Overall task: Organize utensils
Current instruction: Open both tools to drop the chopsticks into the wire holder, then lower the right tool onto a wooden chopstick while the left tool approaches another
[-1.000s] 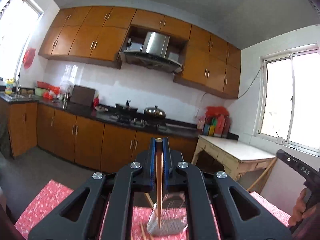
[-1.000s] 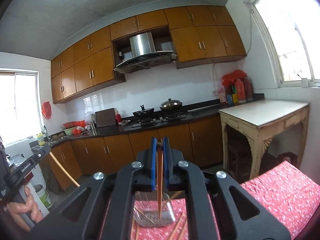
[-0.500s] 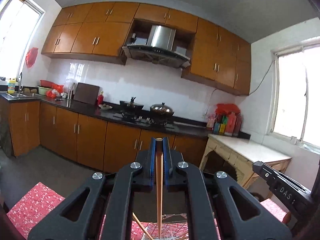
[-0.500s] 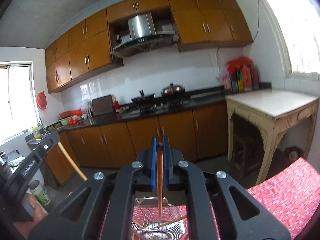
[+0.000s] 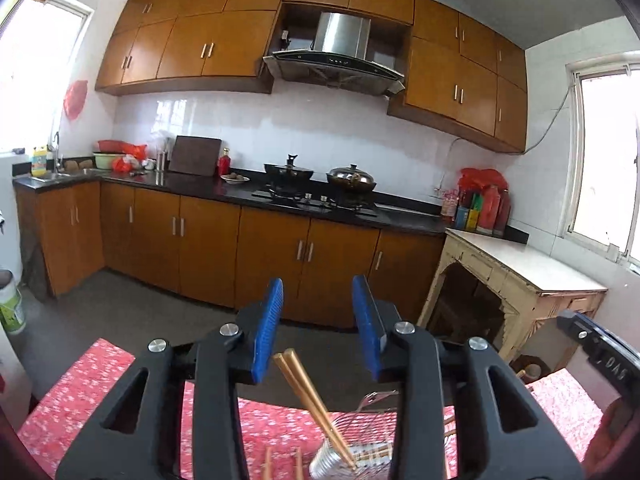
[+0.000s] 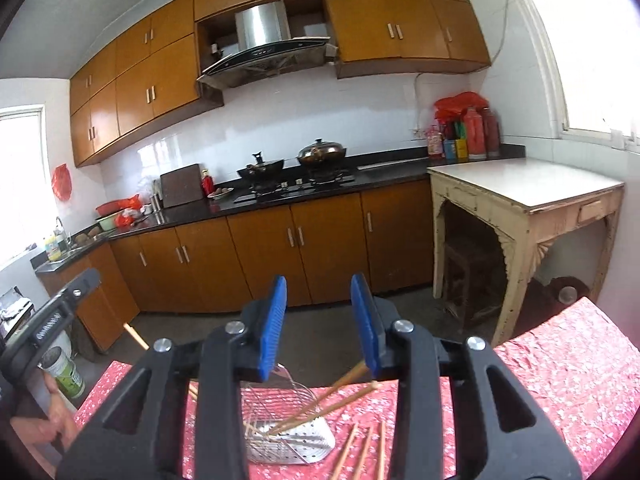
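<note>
- My left gripper (image 5: 318, 324): jaws opening, pads clear of the chopsticks (image 5: 308, 396) leaning between them, lower ends in the wire basket (image 5: 360, 452).
- My right gripper (image 6: 319, 320): jaws opening too, nothing pinched; chopsticks in basket (image 6: 320, 404) lean toward its right pad.
- Basket sits on red floral tablecloth (image 6: 560, 368).
- Loose chopsticks (image 6: 364, 452) lie on cloth just right of basket.

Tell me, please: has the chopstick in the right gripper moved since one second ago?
Yes. It was upright, clamped between the blue pads; now the right gripper is opening and the chopstick leans free in the wire basket, below the pads.
</note>
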The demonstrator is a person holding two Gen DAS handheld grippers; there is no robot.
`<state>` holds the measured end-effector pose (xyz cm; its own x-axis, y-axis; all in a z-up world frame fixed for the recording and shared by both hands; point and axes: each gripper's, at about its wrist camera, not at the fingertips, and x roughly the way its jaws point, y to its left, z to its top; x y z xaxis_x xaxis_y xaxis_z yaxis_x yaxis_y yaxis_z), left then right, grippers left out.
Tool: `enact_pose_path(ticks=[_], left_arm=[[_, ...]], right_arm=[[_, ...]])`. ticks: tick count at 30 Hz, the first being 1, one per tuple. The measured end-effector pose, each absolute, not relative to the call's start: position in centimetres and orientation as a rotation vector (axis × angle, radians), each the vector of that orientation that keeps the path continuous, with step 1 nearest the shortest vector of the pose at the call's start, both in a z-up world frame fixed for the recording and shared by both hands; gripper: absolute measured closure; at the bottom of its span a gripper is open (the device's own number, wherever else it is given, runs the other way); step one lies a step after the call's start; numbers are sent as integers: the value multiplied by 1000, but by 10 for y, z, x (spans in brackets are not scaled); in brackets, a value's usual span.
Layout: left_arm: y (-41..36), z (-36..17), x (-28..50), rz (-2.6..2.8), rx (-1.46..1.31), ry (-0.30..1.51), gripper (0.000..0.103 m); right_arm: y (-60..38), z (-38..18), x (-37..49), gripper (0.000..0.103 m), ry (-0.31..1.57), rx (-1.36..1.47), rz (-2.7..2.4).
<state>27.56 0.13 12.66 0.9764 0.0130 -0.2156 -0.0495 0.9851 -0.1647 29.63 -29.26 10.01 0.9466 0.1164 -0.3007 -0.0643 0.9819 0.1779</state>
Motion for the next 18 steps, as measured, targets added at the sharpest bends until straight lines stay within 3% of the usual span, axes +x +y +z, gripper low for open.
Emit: enact_pose_path(ticks=[9, 14, 18], left_arm=[[30, 110, 221, 69, -144, 241, 61], [43, 60, 189, 72, -136, 323, 51], [38, 7, 177, 57, -79, 427, 50]], right_arm=[[-336, 47, 239, 68, 409, 203, 12], [-346, -22, 218, 69, 558, 228, 1], [-339, -78, 206, 73, 688, 240, 29]])
